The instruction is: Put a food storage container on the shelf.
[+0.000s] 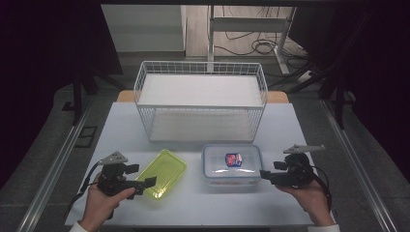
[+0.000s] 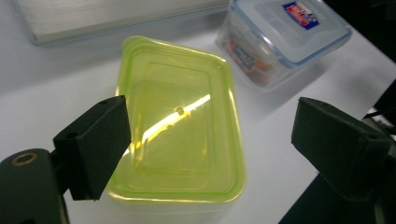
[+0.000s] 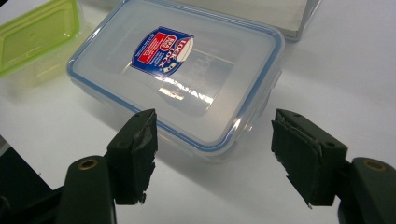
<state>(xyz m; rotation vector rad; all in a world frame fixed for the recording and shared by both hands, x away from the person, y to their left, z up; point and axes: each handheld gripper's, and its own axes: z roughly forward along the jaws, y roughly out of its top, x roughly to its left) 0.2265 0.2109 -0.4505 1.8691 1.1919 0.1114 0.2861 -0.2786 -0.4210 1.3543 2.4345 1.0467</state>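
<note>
1. Left gripper (image 1: 145,183): fingers (image 2: 93,144) spread, empty; green container (image 2: 180,121) lies between and just beyond them on the counter (image 1: 193,208)
2. Right gripper (image 1: 263,175): fingers (image 3: 135,154) released; clear lidded box (image 3: 177,70) just ahead
3. Risk: slick lids could slip from a shallow pinch, sliding both containers together

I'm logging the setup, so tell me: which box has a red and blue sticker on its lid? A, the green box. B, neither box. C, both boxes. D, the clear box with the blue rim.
D: the sticker sits on the lid of the clear box, while the green box has a plain lid.
</note>
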